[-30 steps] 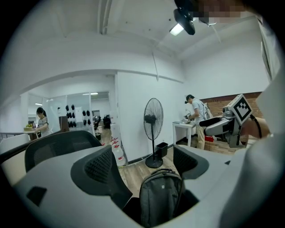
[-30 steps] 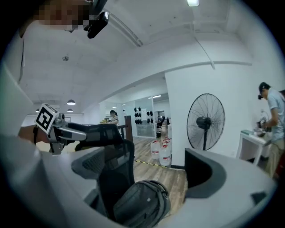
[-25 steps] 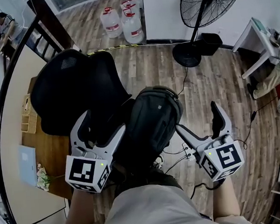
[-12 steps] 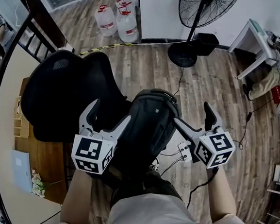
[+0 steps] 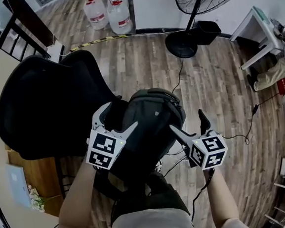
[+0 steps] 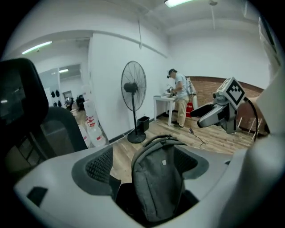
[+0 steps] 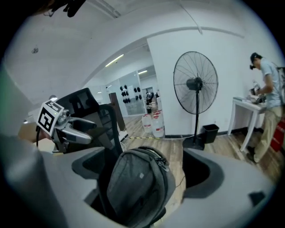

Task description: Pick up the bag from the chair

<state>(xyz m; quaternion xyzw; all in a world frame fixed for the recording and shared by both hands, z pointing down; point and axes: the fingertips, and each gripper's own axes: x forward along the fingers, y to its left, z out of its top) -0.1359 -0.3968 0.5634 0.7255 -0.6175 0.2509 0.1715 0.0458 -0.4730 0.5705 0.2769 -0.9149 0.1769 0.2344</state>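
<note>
Chair: big and black, it fills the left side from the head view (image 5: 48,109), and its right edge meets the bag.
Left gripper: it sits at the bag's left flank (image 5: 116,119) with the jaws spread wide. Its own view shows the bag standing in the gap between them, with daylight on both sides. The inner jaw tip overlaps the bag's left edge from above, and I cannot tell whether it touches.
Bag: a grey backpack, dead centre (image 5: 150,120), upright with its top handle and zip uppermost. It stands against the chair's right edge. Its base is hidden, so I cannot tell whether it rests on the seat.
Right gripper: it is on the bag's right flank (image 5: 188,122), jaws also wide apart. Its own view has the bag between them, nearer the left jaw. The inner tip is just at the bag's right edge.
Floor: wood planks (image 5: 215,94), with open room to the right of the bag and beyond it. A thin cable (image 5: 179,75) runs from the bag's top edge towards the fan.
Water jugs: two of them, well beyond the chair (image 5: 107,11).
Fan: its round base (image 5: 182,45) stands beside a black bin (image 5: 207,31), well apart from the bag.
Table: white, at the far right edge (image 5: 261,38). In the left gripper view a person (image 6: 180,95) stands at it.
</note>
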